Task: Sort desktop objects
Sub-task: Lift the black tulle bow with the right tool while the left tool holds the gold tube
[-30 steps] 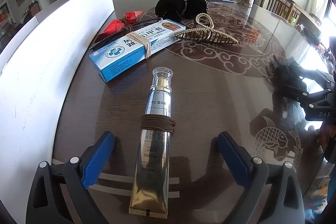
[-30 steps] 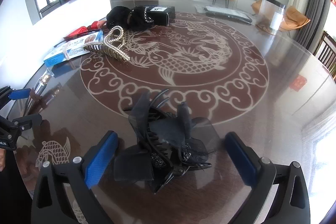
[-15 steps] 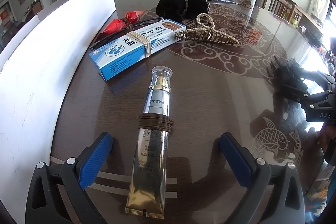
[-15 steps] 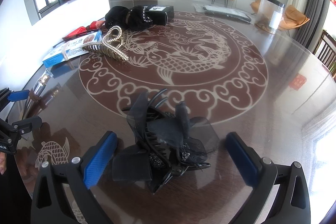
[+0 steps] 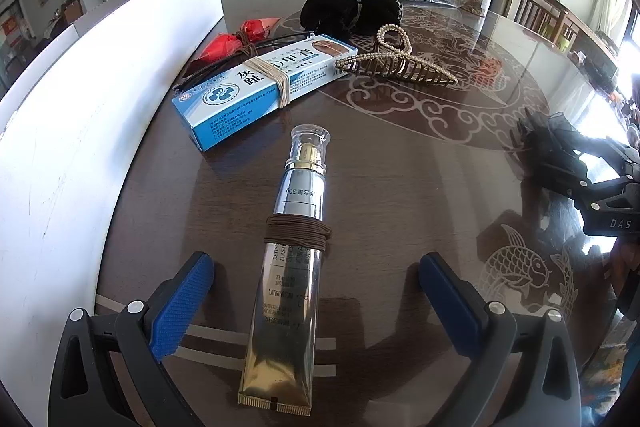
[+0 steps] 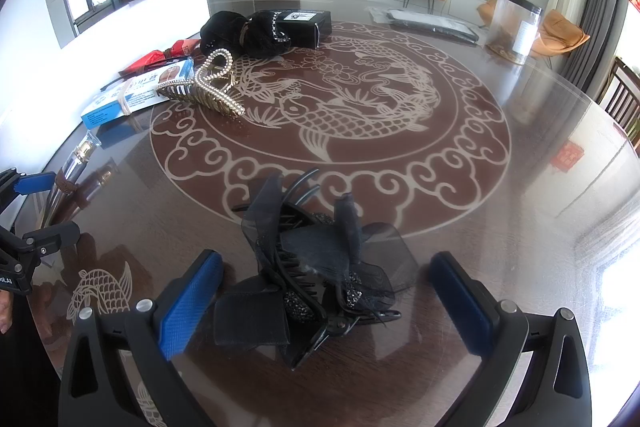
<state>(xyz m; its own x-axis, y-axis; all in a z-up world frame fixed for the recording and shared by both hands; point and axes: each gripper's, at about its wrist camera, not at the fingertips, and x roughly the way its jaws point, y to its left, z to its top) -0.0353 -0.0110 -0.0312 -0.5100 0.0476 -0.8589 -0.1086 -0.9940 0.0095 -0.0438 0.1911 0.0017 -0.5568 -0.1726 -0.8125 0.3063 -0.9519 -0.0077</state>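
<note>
The left tongs [image 5: 316, 291] are spread wide, straddling a gold-and-silver cosmetic tube [image 5: 290, 247] lying flat on the table [image 5: 400, 187], no contact. The right tongs [image 6: 326, 291] are likewise spread, flanking a black bow hair claw [image 6: 316, 275]. A blue medicine box [image 5: 256, 87] and pearl hair claw [image 5: 396, 61] lie beyond the tube.

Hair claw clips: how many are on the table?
2: a pearl claw clip beside the blue box, and a black bow clip between the right gripper fingers.
</note>
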